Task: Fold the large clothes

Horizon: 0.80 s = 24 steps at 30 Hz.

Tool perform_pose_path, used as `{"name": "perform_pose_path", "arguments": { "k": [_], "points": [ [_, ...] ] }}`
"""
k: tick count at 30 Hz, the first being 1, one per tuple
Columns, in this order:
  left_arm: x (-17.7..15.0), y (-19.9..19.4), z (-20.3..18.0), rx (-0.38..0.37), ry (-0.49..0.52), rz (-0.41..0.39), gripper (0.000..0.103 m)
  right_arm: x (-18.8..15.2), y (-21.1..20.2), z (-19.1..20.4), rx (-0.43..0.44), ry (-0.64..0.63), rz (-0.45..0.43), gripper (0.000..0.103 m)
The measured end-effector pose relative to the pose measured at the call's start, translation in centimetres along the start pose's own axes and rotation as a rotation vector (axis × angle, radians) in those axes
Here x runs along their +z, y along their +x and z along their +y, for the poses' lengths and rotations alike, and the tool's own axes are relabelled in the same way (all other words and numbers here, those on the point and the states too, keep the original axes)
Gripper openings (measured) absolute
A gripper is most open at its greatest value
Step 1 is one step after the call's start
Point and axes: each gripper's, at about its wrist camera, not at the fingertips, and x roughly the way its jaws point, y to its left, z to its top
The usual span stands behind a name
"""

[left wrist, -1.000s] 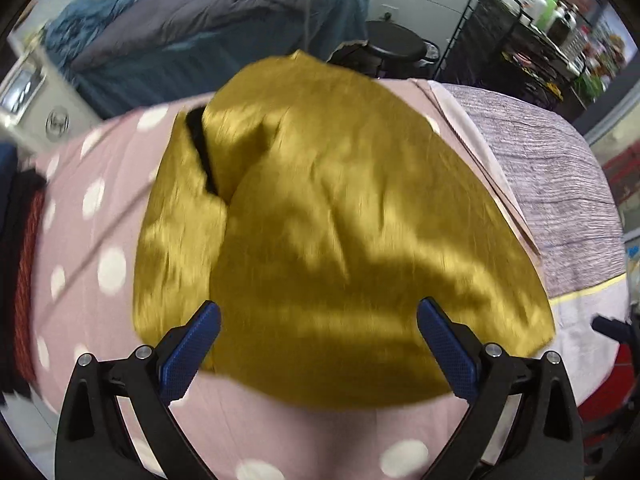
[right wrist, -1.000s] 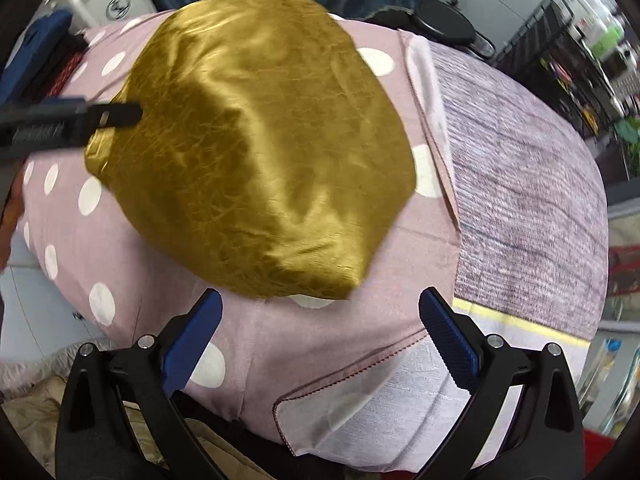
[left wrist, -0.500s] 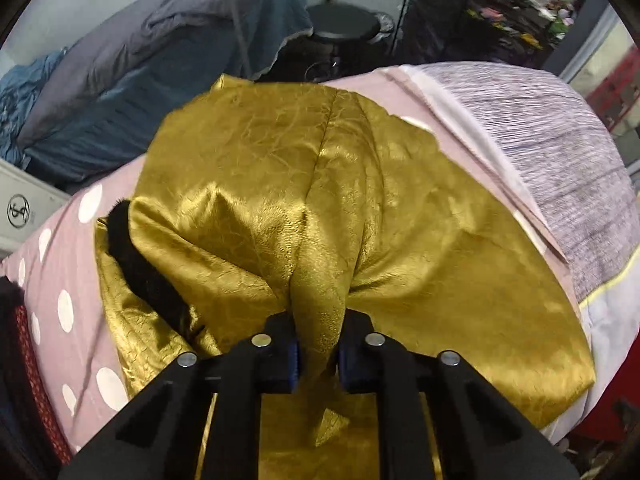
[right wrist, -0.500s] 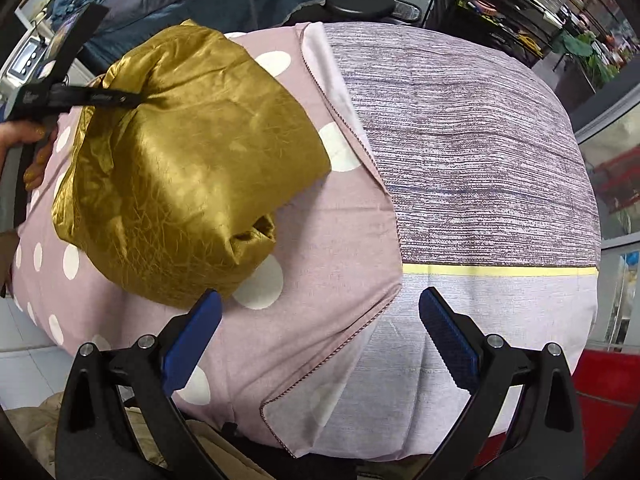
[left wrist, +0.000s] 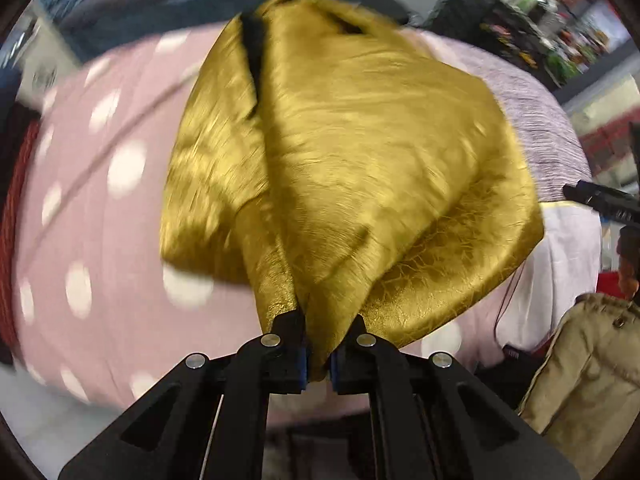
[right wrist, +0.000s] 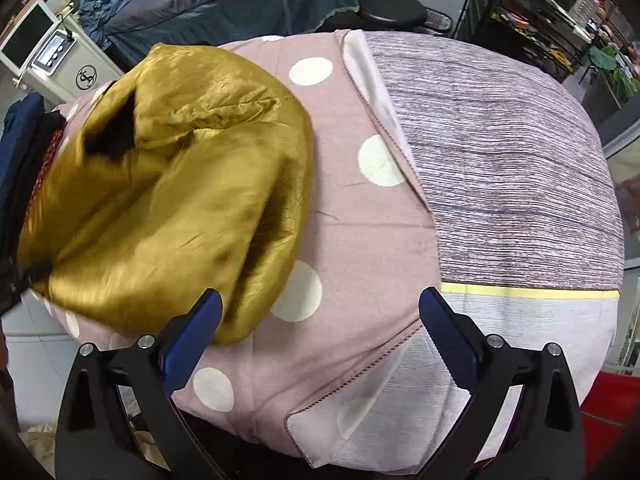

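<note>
A shiny gold garment (left wrist: pixel 352 152) with a black inner lining lies bunched on the pink polka-dot bedcover (left wrist: pixel 100 240). My left gripper (left wrist: pixel 318 356) is shut on a pinched fold of the gold fabric at its near edge, and the cloth fans out from the jaws. In the right wrist view the gold garment (right wrist: pixel 168 200) sits at the left of the bed, its near edge just beyond the left blue finger (right wrist: pixel 192 344). My right gripper (right wrist: pixel 320 332) hangs open above the pink bedcover (right wrist: pixel 360 240) with nothing between its fingers.
A grey striped cover (right wrist: pixel 512 168) takes up the bed's right half. Dark and red folded clothes (right wrist: pixel 24 160) are stacked at the left edge. Behind stand a blue-grey bed (right wrist: pixel 224 0), a white machine (right wrist: pixel 60 56), a black stool (right wrist: pixel 392 12) and a wire shelf (right wrist: pixel 540 12). A beige coat (left wrist: pixel 584 380) is at lower right.
My left gripper went from wide open to shut on the gold garment's edge, then swept sideways, dragging the cloth. The right gripper stayed open and turned slightly.
</note>
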Motion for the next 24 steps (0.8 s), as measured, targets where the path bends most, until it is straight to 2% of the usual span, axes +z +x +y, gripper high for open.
{"name": "perform_pose_path", "arguments": {
  "k": [4,6,8,11,14,15,16,17,18,19,21,23,24],
  "points": [
    [-5.1,4.4,1.8,0.055,-0.084,0.129,0.007,0.4,1.2,1.8,0.035,-0.061,0.038,0.097],
    [-6.4,6.7,2.0,0.054,-0.126,0.181,0.007,0.5,1.6,2.7,0.041,-0.091,0.044,0.097],
    [-6.9,7.8,1.9,0.071,-0.158,0.195,0.010,0.5,1.9,3.6,0.050,-0.123,0.052,0.097],
    [-6.5,6.0,1.7,0.040,-0.193,0.129,0.013,0.2,2.1,4.2,0.056,-0.151,0.055,0.097],
    [-5.8,1.2,1.9,-0.046,-0.226,-0.013,0.024,0.4,2.3,3.4,0.058,-0.151,0.051,0.097],
    [-5.4,-0.2,2.1,-0.062,-0.229,-0.057,0.041,0.7,2.5,2.9,0.061,-0.142,0.048,0.097],
    [-5.0,-1.5,2.1,-0.065,-0.230,-0.101,0.072,1.0,2.5,2.4,0.068,-0.131,0.047,0.097],
    [-4.9,-2.7,2.2,-0.049,-0.227,-0.153,0.086,1.4,2.6,1.9,0.081,-0.117,0.044,0.097],
    [-4.5,-4.1,2.0,-0.037,-0.217,-0.235,0.095,2.1,2.7,1.5,0.099,-0.103,0.035,0.097],
    [-4.1,-4.9,1.7,-0.044,-0.206,-0.283,0.095,2.6,2.7,1.3,0.110,-0.096,0.024,0.097],
    [-2.4,-5.1,1.1,-0.090,-0.185,-0.301,0.095,4.3,2.6,1.4,0.124,-0.101,-0.013,0.097],
    [-1.7,-4.0,-0.6,-0.077,-0.162,-0.283,0.096,6.1,2.8,1.9,0.145,-0.136,-0.048,0.097],
    [-0.6,-2.7,-1.3,-0.070,-0.131,-0.247,0.096,7.0,3.3,2.3,0.143,-0.150,-0.057,0.097]
  ]
}}
